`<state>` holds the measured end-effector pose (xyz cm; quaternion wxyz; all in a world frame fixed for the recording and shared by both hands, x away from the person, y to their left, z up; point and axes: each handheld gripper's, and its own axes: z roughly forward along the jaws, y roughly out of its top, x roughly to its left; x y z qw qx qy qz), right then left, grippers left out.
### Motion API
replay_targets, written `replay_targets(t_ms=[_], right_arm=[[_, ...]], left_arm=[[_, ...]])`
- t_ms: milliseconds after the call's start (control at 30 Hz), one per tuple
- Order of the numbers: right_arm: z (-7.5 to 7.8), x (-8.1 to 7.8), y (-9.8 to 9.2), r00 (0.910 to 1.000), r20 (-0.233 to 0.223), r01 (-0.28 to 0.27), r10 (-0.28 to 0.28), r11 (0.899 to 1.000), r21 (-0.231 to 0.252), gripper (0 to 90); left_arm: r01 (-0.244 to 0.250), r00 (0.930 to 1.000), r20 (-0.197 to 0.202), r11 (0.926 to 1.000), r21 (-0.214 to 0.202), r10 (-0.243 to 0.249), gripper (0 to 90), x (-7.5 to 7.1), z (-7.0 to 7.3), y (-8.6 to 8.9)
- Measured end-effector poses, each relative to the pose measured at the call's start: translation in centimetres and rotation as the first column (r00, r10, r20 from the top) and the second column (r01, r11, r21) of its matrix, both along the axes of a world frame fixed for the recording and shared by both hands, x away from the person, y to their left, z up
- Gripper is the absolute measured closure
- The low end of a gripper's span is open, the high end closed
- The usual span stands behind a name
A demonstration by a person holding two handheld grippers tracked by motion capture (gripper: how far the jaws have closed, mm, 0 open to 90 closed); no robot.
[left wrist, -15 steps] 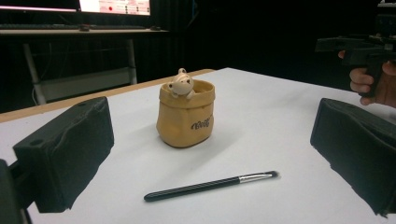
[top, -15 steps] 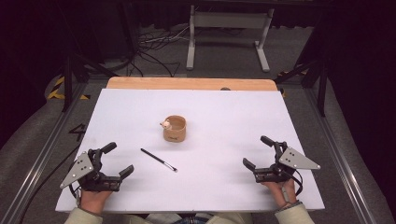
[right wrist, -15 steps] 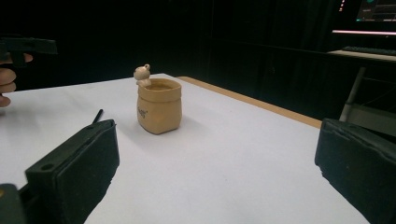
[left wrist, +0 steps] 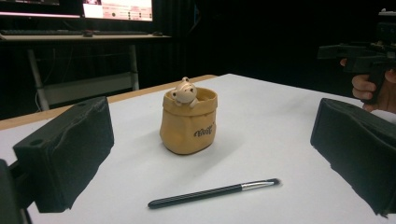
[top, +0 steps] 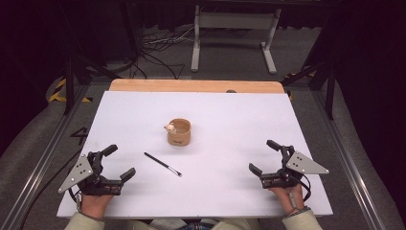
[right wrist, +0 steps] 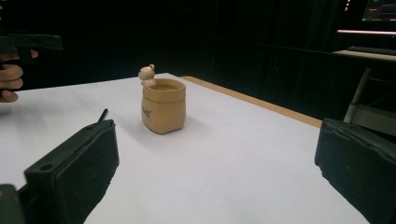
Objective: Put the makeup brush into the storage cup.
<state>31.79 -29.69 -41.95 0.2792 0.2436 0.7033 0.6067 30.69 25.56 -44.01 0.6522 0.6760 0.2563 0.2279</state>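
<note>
- Both grippers sit at the near edge of the table (top: 119,115), jaws spread wide and nothing between them: left gripper (top: 116,163) at the near left, right gripper (top: 263,155) at the near right.
- The brush (top: 163,164) lies flat on the white top, just ahead of the left gripper, with the pot (top: 179,132) a little farther back at centre.
- My read: the pickup hasn't begun, and the left is the nearer tool for it.
- To do it well, I'd bring the left gripper over the handle's middle and turn the jaws across the shaft, not along it.
- Go low. The brush is thin, so the pads need to close right at the surface or it may roll away.
- Keep clear of the pot; it looks light enough to tip on a nudge.
- The brush: slim black handle, silver ferrule, small dark tip pointing toward the right gripper's side.
- The pot: tan, sack-shaped, upright, dark lettering on the side, a little animal figure on its rim.
</note>
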Motion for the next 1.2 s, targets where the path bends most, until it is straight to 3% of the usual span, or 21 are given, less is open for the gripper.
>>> replay_targets(t_ms=[600, 833, 1067, 1200], right_arm=[[0.0, 0.0, -0.2, 1.0000, -0.005, -0.001, 0.001, 1.000, -0.002, 0.4], [0.0, 0.0, -0.3, 0.9999, -0.015, -0.002, 0.002, 1.000, 0.002, 0.5], [0.1, 0.0, -0.4, 0.9998, -0.021, -0.003, 0.003, 1.000, 0.010, 0.6], [0.1, 0.0, -0.5, 0.9997, -0.024, -0.001, 0.001, 1.000, 0.011, 0.6]], left_arm=[[-0.005, 1.0000, -0.003, 1.0000, -0.006, 0.005, 0.3, 0.1, 0.2, 0.0], [-0.007, 1.0000, -0.006, 0.9983, 0.058, 0.007, 0.3, 0.5, 1.8, -0.2], [-0.017, 0.9966, -0.079, 0.9948, 0.100, 0.025, 0.6, 1.3, 3.8, -0.1], [-0.003, 0.9955, -0.093, 0.9866, 0.163, 0.018, 0.5, 1.9, 5.0, -0.6]])
